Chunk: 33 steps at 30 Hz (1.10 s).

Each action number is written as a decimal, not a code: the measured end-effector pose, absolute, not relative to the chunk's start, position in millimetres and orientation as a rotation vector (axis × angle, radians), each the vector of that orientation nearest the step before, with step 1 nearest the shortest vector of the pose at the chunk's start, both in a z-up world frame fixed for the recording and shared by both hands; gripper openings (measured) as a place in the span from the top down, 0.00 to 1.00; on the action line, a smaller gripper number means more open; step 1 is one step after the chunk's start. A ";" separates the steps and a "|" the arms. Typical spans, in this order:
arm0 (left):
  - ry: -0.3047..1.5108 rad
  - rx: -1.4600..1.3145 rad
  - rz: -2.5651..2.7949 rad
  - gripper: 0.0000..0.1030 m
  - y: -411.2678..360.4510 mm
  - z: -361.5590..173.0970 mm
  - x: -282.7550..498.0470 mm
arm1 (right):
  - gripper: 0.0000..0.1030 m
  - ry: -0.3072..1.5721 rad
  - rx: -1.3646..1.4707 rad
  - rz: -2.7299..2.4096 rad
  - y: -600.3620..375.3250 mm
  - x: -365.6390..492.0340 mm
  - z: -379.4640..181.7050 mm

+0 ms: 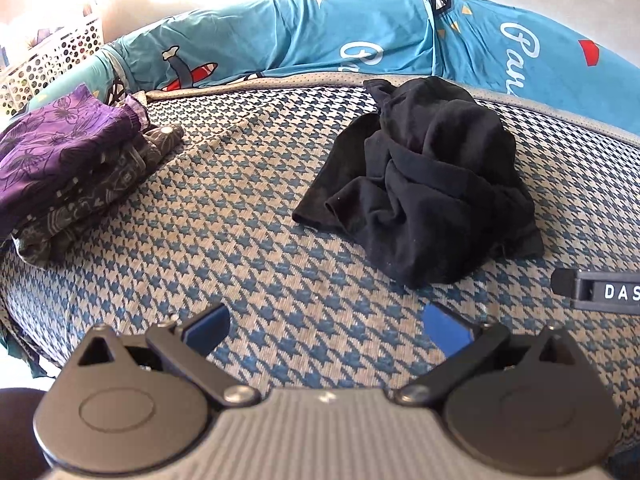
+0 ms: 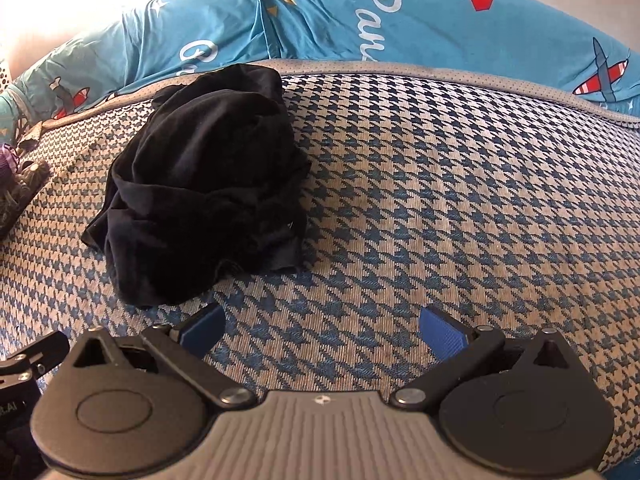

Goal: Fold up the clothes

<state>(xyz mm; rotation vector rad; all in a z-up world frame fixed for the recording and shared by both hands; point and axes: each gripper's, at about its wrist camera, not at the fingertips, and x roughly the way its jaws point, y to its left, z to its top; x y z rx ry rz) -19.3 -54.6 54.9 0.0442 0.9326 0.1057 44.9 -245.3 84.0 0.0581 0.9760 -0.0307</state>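
A crumpled black garment [image 1: 424,184] lies in a heap on the blue-and-beige houndstooth mattress [image 1: 248,240]. My left gripper [image 1: 326,330] hovers open in front of it, blue pads wide apart and nothing between them. In the right wrist view the same black garment [image 2: 204,176] sits ahead and to the left. My right gripper [image 2: 322,332] is open and empty over the bare mattress [image 2: 440,200], just right of the heap's near edge. A stack of folded clothes [image 1: 68,176], purple floral on top of grey patterned pieces, rests at the far left.
A teal sheet [image 1: 320,32] with plane prints and white lettering is bunched along the mattress's far edge. A white perforated basket [image 1: 48,60] stands at the back left. The right gripper's body [image 1: 600,290] shows at the right edge of the left wrist view.
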 end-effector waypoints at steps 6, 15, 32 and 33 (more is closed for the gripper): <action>0.935 0.059 0.113 0.00 -56.7 56.2 -24.3 | 0.00 0.970 0.054 -0.008 -242.9 36.1 83.1; 0.932 0.060 0.131 0.00 -53.9 58.9 -30.3 | 0.00 0.949 0.028 0.043 -233.0 27.1 84.7; 0.944 0.061 0.182 0.00 -38.8 57.4 -39.7 | 0.00 0.940 -0.018 0.100 -208.3 21.3 81.5; 0.945 0.062 0.183 0.00 -38.4 57.2 -39.9 | 0.00 0.942 -0.019 0.102 -207.6 21.3 81.1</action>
